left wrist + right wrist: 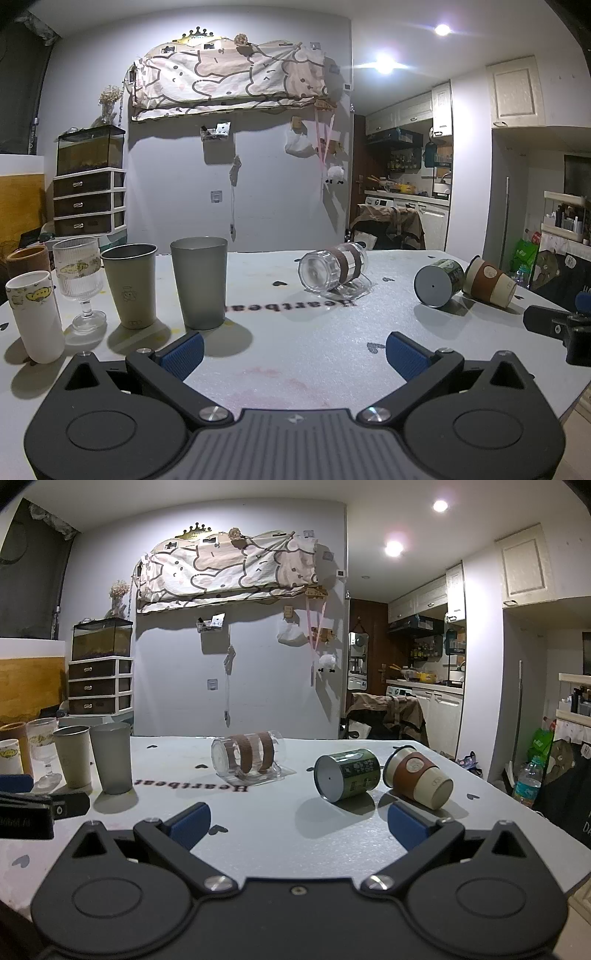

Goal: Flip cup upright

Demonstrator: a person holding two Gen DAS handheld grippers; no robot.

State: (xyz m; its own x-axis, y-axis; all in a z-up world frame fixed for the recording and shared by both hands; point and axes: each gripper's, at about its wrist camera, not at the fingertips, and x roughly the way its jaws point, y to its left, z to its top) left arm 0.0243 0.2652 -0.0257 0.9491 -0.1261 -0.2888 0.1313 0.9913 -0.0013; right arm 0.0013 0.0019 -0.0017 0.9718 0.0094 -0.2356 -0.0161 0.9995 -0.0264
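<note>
Three cups lie on their sides on the white table [303, 354]: a clear glass mug with brown bands [332, 271] [245, 755], a dark green cup with its grey base facing me [439, 282] [347, 773], and a beige cup with a brown sleeve [489, 282] [419, 777]. My left gripper [293, 354] is open and empty, low over the table in front of the glass mug. My right gripper [299, 823] is open and empty, just short of the green and beige cups.
Several upright cups stand in a row at the left: a grey tumbler [201, 282], an olive metal cup [131, 284], a ribbed goblet [79, 282], a white cup [35, 315] and a brown cup [27, 260]. The table edge runs along the right [535, 812].
</note>
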